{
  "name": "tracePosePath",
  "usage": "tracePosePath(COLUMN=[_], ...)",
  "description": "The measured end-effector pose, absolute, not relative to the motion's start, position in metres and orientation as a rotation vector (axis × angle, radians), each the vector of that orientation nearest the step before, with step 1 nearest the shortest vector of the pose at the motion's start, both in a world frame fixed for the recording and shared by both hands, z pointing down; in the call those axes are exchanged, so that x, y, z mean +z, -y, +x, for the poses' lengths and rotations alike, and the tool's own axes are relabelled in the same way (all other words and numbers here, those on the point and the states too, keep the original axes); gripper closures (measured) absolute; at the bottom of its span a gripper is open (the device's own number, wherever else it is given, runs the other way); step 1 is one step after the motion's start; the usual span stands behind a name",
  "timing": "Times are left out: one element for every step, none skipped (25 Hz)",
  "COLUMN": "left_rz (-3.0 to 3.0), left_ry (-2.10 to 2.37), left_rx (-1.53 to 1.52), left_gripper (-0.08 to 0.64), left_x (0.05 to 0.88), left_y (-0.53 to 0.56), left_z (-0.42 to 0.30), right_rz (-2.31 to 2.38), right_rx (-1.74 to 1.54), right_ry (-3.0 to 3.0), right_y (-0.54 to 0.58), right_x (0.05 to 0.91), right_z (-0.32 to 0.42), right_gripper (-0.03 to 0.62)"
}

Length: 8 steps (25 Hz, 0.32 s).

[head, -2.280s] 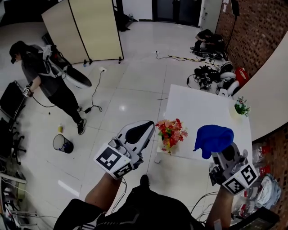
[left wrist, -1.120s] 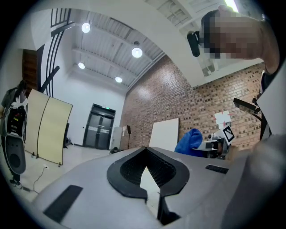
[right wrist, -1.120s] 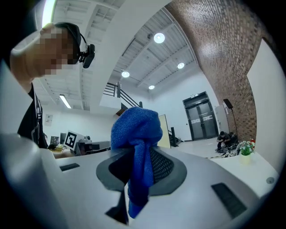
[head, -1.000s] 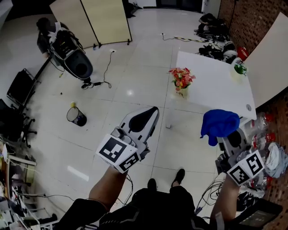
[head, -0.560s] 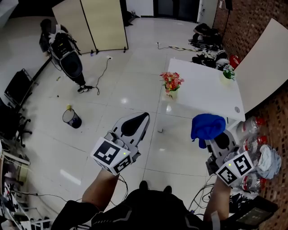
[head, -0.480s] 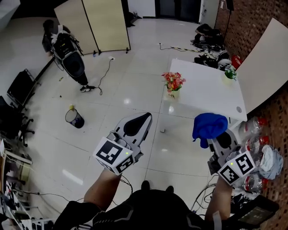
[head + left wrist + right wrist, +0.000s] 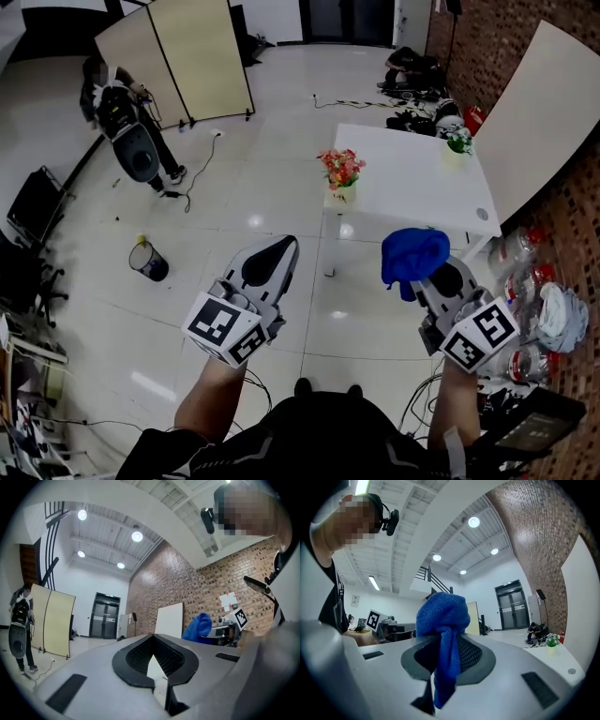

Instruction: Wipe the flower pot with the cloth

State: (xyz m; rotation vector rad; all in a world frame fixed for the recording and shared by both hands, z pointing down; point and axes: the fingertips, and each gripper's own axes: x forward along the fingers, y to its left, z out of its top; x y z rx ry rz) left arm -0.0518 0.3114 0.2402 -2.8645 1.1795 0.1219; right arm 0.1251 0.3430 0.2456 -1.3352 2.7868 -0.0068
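Observation:
The flower pot with red and orange blooms stands on the near left corner of a white table, well ahead of both grippers. My right gripper is shut on a blue cloth, which bunches above the jaws and hangs between them. My left gripper is shut and holds nothing; in the left gripper view its jaws meet, with the cloth off to the right. Both grippers point level over the floor, short of the table.
A small green plant pot sits at the table's far right. A black bin stands on the floor at left, a folding screen behind it, and a person with gear. Bottles and a leaning white board line the brick wall.
The table and flower pot now lie farther from the grippers than two seconds ago. Both grippers drifted slightly left and down in the head view, the cloth still held.

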Motion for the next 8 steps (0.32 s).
tracePosePath(left_rz=[-2.864, -2.863, -2.861, -2.86, -2.859, -2.858, -2.857, -2.856], left_ry=[-1.182, -1.189, -1.196, -1.202, -1.207, -1.209, -1.211, -1.211], left_rx=[0.122, 0.126, 0.134, 0.143, 0.149, 0.152, 0.153, 0.153], left_gripper=[0.555, 0.555, 0.555, 0.555, 0.555, 0.556, 0.555, 0.555], left_x=[0.239, 0.237, 0.236, 0.234, 0.233, 0.233, 0.232, 0.232], left_y=[-0.311, -0.311, -0.311, -0.311, -0.312, -0.314, -0.315, -0.317], left_z=[-0.052, -0.053, -0.054, -0.056, -0.058, -0.06, -0.062, -0.063], right_rz=[-1.334, -1.333, -1.331, -1.329, -1.328, -1.326, -1.325, -1.324], right_rx=[-0.007, -0.007, -0.007, -0.007, -0.008, -0.01, -0.012, -0.015], right_ry=[-2.788, -2.79, -2.794, -2.798, -2.802, -2.805, -2.806, -2.807], right_y=[-0.344, -0.344, -0.344, -0.343, -0.343, -0.343, -0.344, -0.345], right_x=[0.245, 0.244, 0.243, 0.243, 0.242, 0.242, 0.243, 0.243], right_z=[0.124, 0.123, 0.122, 0.12, 0.118, 0.117, 0.115, 0.114], right_gripper=[0.528, 0.528, 0.528, 0.528, 0.528, 0.528, 0.528, 0.528])
